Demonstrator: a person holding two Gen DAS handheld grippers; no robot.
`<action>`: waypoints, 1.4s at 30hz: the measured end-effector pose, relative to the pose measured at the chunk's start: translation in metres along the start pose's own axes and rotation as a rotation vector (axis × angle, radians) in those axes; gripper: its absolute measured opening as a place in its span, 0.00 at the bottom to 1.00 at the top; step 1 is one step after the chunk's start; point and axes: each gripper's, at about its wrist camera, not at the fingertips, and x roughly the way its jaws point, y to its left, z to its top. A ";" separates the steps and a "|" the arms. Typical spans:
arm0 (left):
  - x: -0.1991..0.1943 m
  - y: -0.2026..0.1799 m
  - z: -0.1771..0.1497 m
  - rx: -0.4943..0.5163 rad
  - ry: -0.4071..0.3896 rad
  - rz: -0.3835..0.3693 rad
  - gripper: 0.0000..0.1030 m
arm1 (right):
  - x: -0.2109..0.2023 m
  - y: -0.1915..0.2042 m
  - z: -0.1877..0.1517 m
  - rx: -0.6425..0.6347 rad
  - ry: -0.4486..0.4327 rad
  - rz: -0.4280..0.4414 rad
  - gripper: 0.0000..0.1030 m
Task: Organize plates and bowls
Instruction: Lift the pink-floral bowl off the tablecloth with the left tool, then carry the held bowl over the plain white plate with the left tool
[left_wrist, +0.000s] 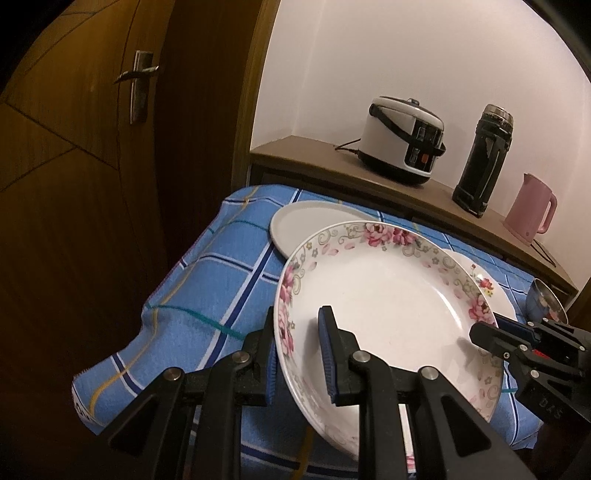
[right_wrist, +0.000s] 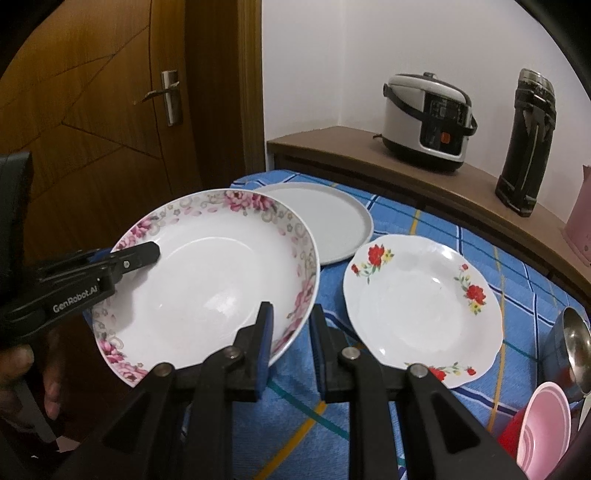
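A white plate with pink flowers on its rim (left_wrist: 388, 288) (right_wrist: 207, 280) is held tilted above the blue checked tablecloth (left_wrist: 207, 280). My left gripper (left_wrist: 299, 354) (right_wrist: 147, 254) is shut on its left rim. My right gripper (right_wrist: 291, 343) (left_wrist: 487, 328) is shut on the opposite rim. Behind it a plain grey plate (left_wrist: 310, 218) (right_wrist: 332, 221) lies flat on the cloth. A white plate with red flowers (right_wrist: 421, 302) (left_wrist: 480, 280) lies to the right, mostly hidden in the left wrist view.
A steel bowl (right_wrist: 574, 343) (left_wrist: 545, 302), a pink bowl (right_wrist: 543, 428) and something red beside it sit at the table's right edge. A rice cooker (left_wrist: 402, 140), black flask (left_wrist: 484, 158) and pink kettle (left_wrist: 532, 210) stand on the back shelf. A wooden door (left_wrist: 92, 147) is at left.
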 end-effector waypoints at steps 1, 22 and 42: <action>-0.001 -0.001 0.002 0.003 -0.005 0.000 0.22 | -0.001 -0.001 0.002 0.000 -0.005 -0.002 0.19; -0.011 -0.012 0.055 0.041 -0.141 -0.008 0.22 | -0.019 -0.011 0.053 -0.003 -0.134 -0.031 0.19; 0.014 -0.024 0.100 0.062 -0.220 0.013 0.22 | 0.007 -0.033 0.101 0.052 -0.228 -0.055 0.19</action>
